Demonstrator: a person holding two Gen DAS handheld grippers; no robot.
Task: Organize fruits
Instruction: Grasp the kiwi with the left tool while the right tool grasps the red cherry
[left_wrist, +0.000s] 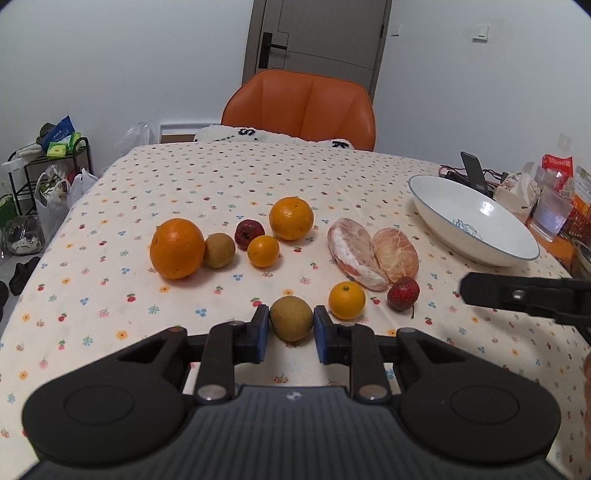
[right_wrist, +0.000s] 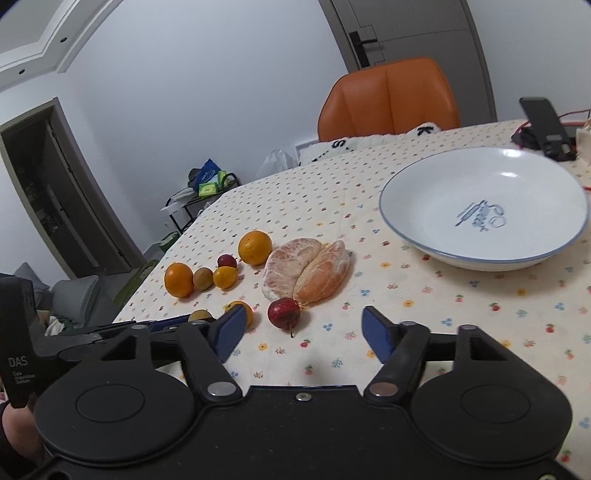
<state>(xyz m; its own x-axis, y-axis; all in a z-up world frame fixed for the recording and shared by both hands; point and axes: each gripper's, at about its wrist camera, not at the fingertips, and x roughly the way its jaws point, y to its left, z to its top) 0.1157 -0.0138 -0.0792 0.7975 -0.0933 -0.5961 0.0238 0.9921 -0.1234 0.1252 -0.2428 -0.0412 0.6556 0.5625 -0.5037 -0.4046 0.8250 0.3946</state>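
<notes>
Left gripper (left_wrist: 291, 332) fingers are bracketing the brown fruit (left_wrist: 291, 318) on the surface, pads nearly touching, contact unclear. Right gripper (right_wrist: 301, 330) is hanging spread and empty; bowl (right_wrist: 413, 236) is lying far right.

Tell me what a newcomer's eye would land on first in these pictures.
First, the left tongs at the near edge of the table, their blue pads on either side of a brownish-green fruit. Next, the two peeled pomelo pieces lying side by side mid-table, a red fruit just in front. Then the white bowl, empty, far right, with the right tongs open before it.
</notes>
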